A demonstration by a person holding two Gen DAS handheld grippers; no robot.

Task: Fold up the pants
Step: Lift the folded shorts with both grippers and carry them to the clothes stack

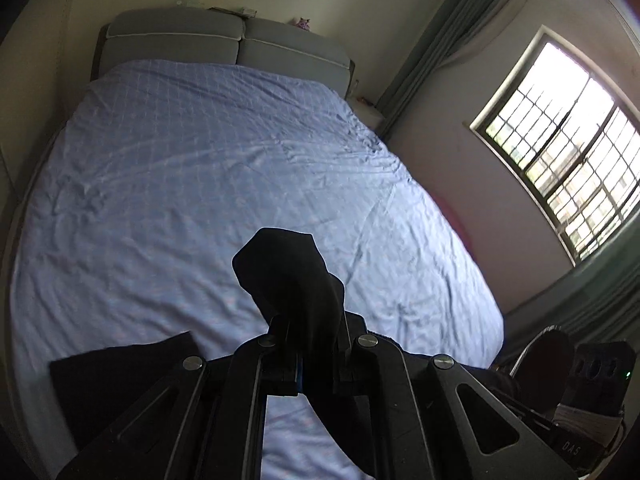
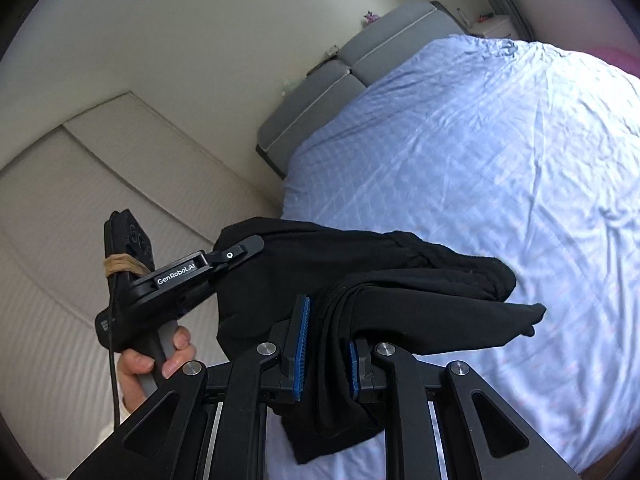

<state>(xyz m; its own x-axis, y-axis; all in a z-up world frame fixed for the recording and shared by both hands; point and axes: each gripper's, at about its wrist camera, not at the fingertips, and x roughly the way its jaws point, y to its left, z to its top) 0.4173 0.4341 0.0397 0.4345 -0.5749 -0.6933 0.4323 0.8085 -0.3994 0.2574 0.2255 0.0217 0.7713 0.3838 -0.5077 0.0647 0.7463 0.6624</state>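
Observation:
Black pants (image 1: 288, 276) hang bunched from my left gripper (image 1: 312, 340), which is shut on the fabric above the bed. Another flap of the pants (image 1: 120, 376) shows at the lower left. In the right wrist view, the pants (image 2: 400, 280) stretch as a dark folded band between both grippers, held up over the bed's near edge. My right gripper (image 2: 326, 348) is shut on a thick fold, its blue pads (image 2: 300, 340) pressing either side. The left gripper (image 2: 250, 248), held by a hand (image 2: 160, 356), clamps the pants' far left end.
A bed with a wrinkled light blue checked sheet (image 1: 200, 160) (image 2: 480, 160) fills both views. Behind it stands a grey padded headboard (image 1: 224, 40) (image 2: 352, 64). A barred window (image 1: 560, 140) and green curtain (image 1: 452, 40) are at the right, and pale panelled doors (image 2: 80, 200) at the left.

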